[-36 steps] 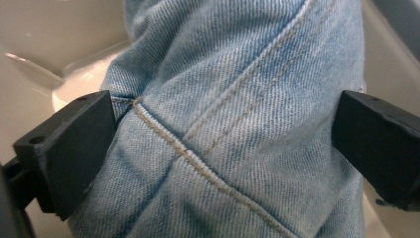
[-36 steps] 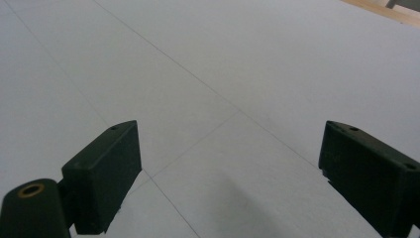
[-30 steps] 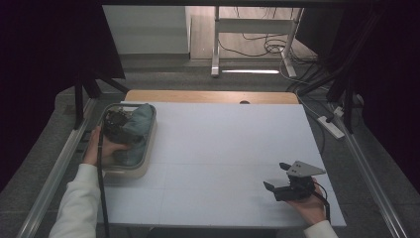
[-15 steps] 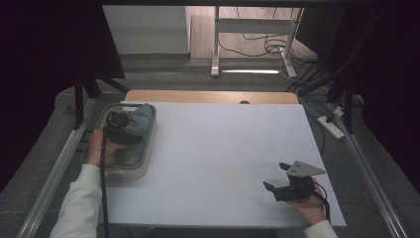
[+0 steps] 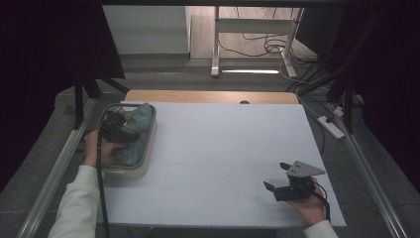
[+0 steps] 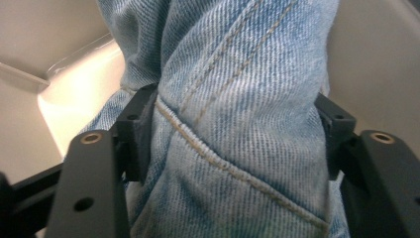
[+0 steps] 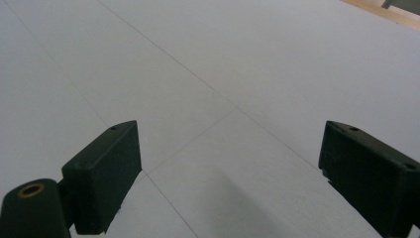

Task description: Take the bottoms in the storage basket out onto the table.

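Jeans [image 6: 237, 119] bunched in tub [image 5: 143, 166] at table's [image 5: 223, 148] far left. Left tool [image 5: 113, 120] has just been closing, fold of denim pressed between jaws. Right tool [image 5: 277, 176] near right, wide, holding nothing.

Rough stitched denim jeans [image 6: 237, 114] in glossy plastic tub [image 5: 143, 166]; matt white table [image 5: 228, 148].
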{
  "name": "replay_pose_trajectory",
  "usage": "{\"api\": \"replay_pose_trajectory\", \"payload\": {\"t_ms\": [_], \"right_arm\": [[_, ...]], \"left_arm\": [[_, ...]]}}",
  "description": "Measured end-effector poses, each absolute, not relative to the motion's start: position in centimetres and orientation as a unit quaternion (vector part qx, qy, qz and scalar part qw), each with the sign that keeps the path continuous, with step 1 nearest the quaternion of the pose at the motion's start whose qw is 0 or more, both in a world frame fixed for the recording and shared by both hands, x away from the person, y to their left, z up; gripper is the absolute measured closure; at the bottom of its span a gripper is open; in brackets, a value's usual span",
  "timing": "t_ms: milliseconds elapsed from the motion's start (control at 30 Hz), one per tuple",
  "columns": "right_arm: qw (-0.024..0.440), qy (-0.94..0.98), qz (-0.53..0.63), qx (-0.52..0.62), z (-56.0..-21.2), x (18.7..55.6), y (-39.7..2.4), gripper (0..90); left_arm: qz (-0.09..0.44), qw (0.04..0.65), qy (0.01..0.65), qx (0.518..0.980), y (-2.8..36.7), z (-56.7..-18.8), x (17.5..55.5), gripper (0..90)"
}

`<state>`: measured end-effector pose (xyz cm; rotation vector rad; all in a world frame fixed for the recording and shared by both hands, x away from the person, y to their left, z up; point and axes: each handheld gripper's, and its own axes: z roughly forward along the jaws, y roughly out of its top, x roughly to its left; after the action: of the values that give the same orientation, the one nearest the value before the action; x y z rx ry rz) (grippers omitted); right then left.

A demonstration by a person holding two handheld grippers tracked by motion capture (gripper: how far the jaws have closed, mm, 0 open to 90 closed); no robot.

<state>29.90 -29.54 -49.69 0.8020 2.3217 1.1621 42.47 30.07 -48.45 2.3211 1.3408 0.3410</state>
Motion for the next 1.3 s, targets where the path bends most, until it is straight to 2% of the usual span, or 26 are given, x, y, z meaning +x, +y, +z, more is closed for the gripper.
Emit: {"api": "replay_pose_trajectory", "payload": {"t_ms": [533, 1300], "right_arm": [[0.212, 0.835, 0.417, 0.289, -49.7, 29.9, -29.6, 9.4], [0.21, 0.836, 0.417, 0.289, -49.7, 29.9, -29.6, 9.4]], "left_arm": [[0.119, 0.25, 0.492, 0.826, 31.2, -48.2, 41.9, 39.3], [0.116, 0.299, 0.498, 0.806, 33.3, -47.7, 40.9, 47.7]]}}
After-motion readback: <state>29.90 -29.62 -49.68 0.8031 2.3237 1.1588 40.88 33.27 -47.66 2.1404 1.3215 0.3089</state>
